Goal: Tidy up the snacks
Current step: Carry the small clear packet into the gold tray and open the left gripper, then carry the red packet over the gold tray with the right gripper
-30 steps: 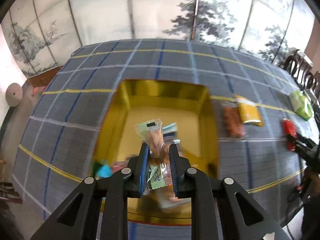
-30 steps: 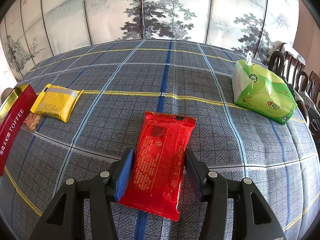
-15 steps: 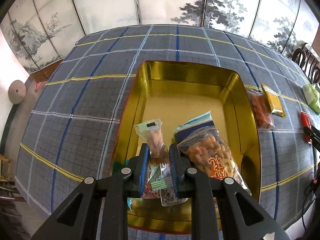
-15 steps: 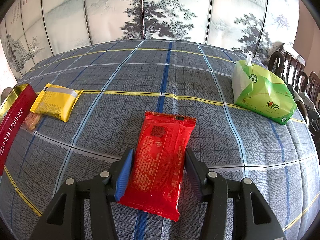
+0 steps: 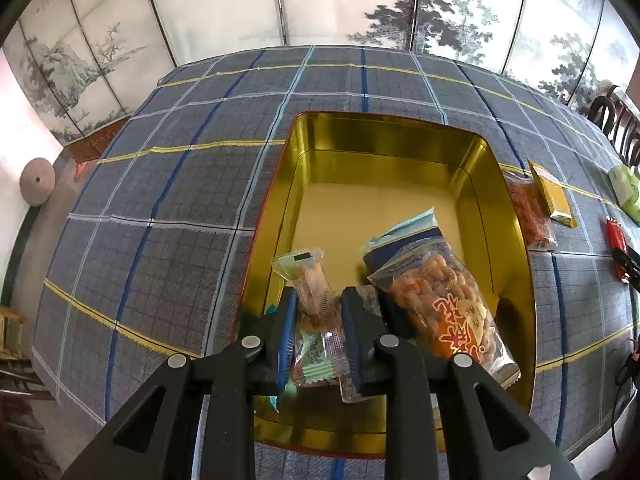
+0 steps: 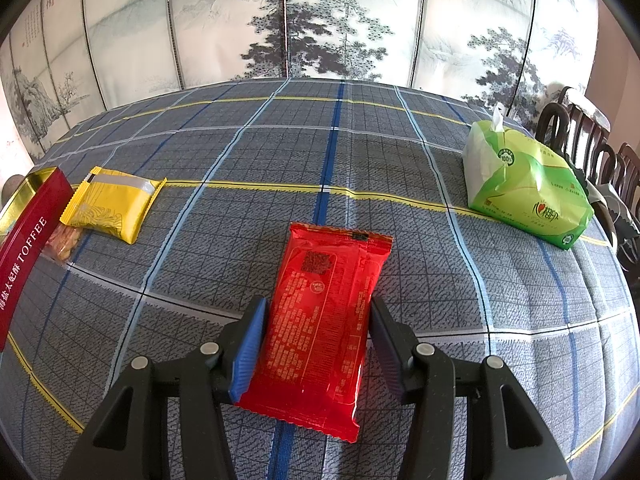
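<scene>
My left gripper (image 5: pixel 319 300) is shut on a small clear snack packet with green ends (image 5: pixel 310 280) and holds it over the near left part of the gold tin (image 5: pixel 384 136). Inside the tin lie a clear bag of orange crackers (image 5: pixel 444 304) and a blue-and-teal packet (image 5: pixel 404 236). My right gripper (image 6: pixel 316 312) straddles a red snack packet (image 6: pixel 324 328) that lies flat on the plaid tablecloth; its pads sit at the packet's sides.
A yellow packet (image 6: pixel 112 208) and a small orange snack bag (image 6: pixel 60 242) lie beside the red tin wall (image 6: pixel 24 248). A green tissue pack (image 6: pixel 524 188) stands at the right. Chairs (image 6: pixel 592 148) line the table's right edge. A folding screen stands behind the table.
The left view has swung left and closer over the tin, with the small packet still held. The right gripper and red packet have not moved.
</scene>
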### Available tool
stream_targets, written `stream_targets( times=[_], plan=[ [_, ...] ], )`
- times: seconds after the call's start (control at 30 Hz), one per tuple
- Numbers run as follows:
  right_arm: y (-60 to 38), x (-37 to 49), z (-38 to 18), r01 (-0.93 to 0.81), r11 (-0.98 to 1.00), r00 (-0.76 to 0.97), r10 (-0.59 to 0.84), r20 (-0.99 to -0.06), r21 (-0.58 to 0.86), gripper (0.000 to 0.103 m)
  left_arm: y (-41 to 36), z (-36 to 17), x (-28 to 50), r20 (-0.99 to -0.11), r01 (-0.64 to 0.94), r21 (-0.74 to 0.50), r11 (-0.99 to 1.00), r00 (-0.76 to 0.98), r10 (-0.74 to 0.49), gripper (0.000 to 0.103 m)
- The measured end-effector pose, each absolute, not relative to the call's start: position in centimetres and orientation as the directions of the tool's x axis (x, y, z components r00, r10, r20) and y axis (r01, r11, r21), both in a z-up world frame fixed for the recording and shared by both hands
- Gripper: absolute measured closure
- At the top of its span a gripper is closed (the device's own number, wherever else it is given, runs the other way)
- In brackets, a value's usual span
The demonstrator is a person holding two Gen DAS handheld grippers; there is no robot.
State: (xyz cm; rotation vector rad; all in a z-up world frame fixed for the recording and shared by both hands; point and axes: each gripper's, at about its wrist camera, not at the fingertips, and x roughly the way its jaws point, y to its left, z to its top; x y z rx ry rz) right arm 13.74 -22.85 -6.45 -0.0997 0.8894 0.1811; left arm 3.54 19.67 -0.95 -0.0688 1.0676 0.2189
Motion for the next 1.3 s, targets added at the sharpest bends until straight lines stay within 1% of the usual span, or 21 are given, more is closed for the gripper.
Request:
stream_targets(
  times=[0.2, 0.47, 0.53, 0.57, 0.63, 0.97, 1.03, 1.3],
  plan=[
    [-23.1, 14.0, -6.5, -0.191, 0.981, 0.618, 0.107, -0.779, -0.018, 0.052, 19.7, -0.9, 3.3, -0.875, -0.215, 0.044, 0.976, 0.463, 0.142, 0.081],
    [-23.1, 13.6, -6.3, -0.172, 0.985, 0.621, 0.090, -0.779, -0.023, 0.052, 19.7, -0.8, 3.0, -0.875, -0.220, 0.037, 0.975, 0.465, 0.138, 0.074],
    [-23.2, 13.6, -6.3, -0.160, 0.987, 0.620, 0.084, -0.780, -0.021, 0.052, 19.7, -0.6, 2.9, -0.873, -0.223, 0.039, 0.974, 0.467, 0.142, 0.068],
    [-23.2, 13.7, -6.3, -0.155, 0.988, 0.619, 0.080, -0.781, -0.021, 0.052, 19.6, -0.6, 2.9, -0.871, -0.221, 0.038, 0.975, 0.471, 0.140, 0.067],
    [-23.1, 13.8, -6.3, -0.148, 0.989, 0.618, 0.072, -0.783, -0.026, 0.052, 19.4, -0.4, 2.8, -0.867, -0.226, 0.059, 0.972, 0.471, 0.162, 0.056],
    [-22.4, 13.7, -6.1, -0.097, 0.994, 0.610, 0.022, -0.792, -0.048, 0.054, 18.4, -0.2, 2.2, -0.856, -0.214, 0.077, 0.974, 0.486, 0.174, 0.048],
    [-22.2, 13.7, -6.0, -0.090, 0.995, 0.607, 0.014, -0.795, -0.051, 0.055, 18.3, 0.0, 2.1, -0.852, -0.213, 0.075, 0.974, 0.494, 0.174, 0.043],
    [-21.9, 13.7, -5.9, -0.059, 0.997, 0.598, -0.013, -0.801, -0.059, 0.055, 18.1, 1.0, 1.4, -0.834, -0.232, 0.063, 0.971, 0.523, 0.179, 0.032]
  ],
)
